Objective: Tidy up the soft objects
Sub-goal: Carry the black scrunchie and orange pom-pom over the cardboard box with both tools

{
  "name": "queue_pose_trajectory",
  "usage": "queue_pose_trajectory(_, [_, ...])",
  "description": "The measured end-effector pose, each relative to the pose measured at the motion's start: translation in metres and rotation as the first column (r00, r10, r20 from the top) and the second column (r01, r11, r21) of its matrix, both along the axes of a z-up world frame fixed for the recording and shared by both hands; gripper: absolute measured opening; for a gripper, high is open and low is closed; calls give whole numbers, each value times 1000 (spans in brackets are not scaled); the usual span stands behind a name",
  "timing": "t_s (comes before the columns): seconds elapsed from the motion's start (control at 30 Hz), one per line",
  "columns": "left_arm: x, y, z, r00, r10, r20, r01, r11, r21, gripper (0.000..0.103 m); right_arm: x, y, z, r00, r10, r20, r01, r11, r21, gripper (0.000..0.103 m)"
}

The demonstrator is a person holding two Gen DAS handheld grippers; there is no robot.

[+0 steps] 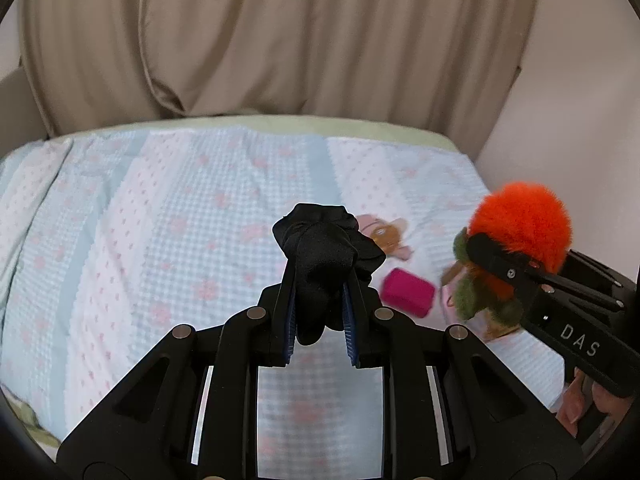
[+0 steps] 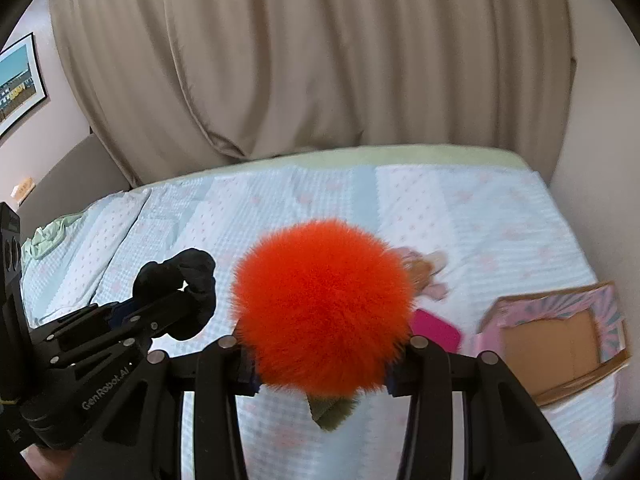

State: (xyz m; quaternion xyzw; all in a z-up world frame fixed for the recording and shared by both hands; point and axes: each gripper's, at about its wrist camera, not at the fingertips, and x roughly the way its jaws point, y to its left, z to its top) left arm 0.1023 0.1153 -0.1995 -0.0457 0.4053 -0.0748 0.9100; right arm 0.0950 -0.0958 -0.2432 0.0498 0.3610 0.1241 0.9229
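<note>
Bed cover: pale blue and white checked quilt with small pink flower prints, spread flat beneath both tools; a green edge runs along its far side.
Curtain: beige, heavy folds, hanging behind the bed.
Left gripper: its 2 black fingers with blue ribbed pads are closed most of the way, pinching the black scrunchie between them and holding it above the quilt.
Black scrunchie: glossy, gathered fabric, bunched into a ruffled ring that bulges above the fingertips (a tail of it hangs down between the pads).
Small plush toy: pink and tan, blurred, lying on the quilt just behind the scrunchie.
Pink block: magenta, rounded rectangular, lying on the quilt between the 2 tools.
Right gripper: fingers narrowed onto the orange pom-pom toy, gripping it at its lower part, raised off the quilt.
Orange pom-pom toy: round, long fluffy fur, bright orange, with olive-green fuzzy leaves below; it hides the fingertips in the right wrist view.
Cardboard box: open, pink patterned outside, plain brown inside, resting on the quilt to the right of the pom-pom.
</note>
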Motion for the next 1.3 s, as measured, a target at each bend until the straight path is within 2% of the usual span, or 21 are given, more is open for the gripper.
queue_pose_trajectory(0.13, [-16, -37, 30, 1000, 5, 30, -5, 1000, 12, 17, -18, -45, 29, 999, -18, 42, 19, 1000, -20, 40])
queue_pose_trajectory(0.33, [-32, -106, 66, 996, 5, 86, -7, 1000, 22, 17, -36, -112, 53, 995, -54, 78, 57, 997, -43, 40])
queue_pose_trajectory(0.53, [-26, -182, 70, 996, -34, 78, 34, 999, -2, 17, -42, -183, 48, 990, -120, 70, 124, 991, -52, 40])
queue_pose_trajectory(0.63, [-17, -219, 61, 997, -59, 58, 60, 998, -17, 17, -34, -226, 37, 987, -157, 17, 158, 986, -62, 40])
queue_pose_trajectory(0.87, [16, -323, 12, 989, -145, -43, 143, 989, -36, 17, -4, -311, -7, 971, -217, -103, 207, 973, -104, 40])
queue_pose_trajectory(1.07, [52, -394, -52, 963, -180, -199, 171, 983, -60, 17, 35, -363, -53, 949, -232, -213, 206, 969, -136, 40])
queue_pose_trajectory(1.2, [70, -424, -98, 944, -178, -277, 179, 984, -20, 17, 67, -384, -90, 932, -220, -287, 181, 971, -156, 40])
queue_pose_trajectory(1.3, [87, -434, -142, 919, -158, -361, 173, 985, 7, 17, 79, -399, -121, 916, -198, -349, 153, 976, -152, 40])
